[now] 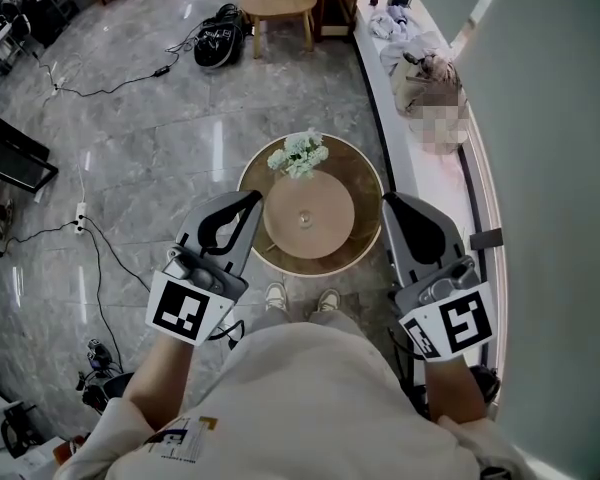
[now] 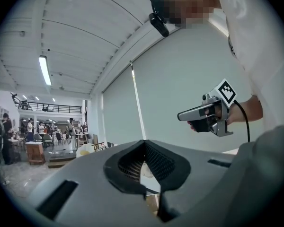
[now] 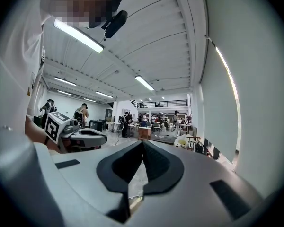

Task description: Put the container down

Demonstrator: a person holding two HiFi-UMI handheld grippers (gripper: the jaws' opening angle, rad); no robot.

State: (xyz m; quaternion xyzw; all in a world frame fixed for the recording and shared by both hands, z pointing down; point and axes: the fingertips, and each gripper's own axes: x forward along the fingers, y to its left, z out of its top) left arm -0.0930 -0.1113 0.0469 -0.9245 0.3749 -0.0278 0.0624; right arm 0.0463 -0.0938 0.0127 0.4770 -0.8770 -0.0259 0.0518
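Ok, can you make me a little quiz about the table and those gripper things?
1. True or false: the left gripper is shut and empty.
2. What stands on the round table next to the container? A) flowers B) a cup C) a book
3. Fill in: the flowers are ___ in colour.

Key: 1 true. 2 A. 3 white.

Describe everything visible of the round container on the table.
The container is low, round, light tan like wood, with a small shiny knob at its centre. It stands level on the darker round table, white flowers at its far edge. Neither the left gripper nor the right gripper touches it; both are shut, beside the table.
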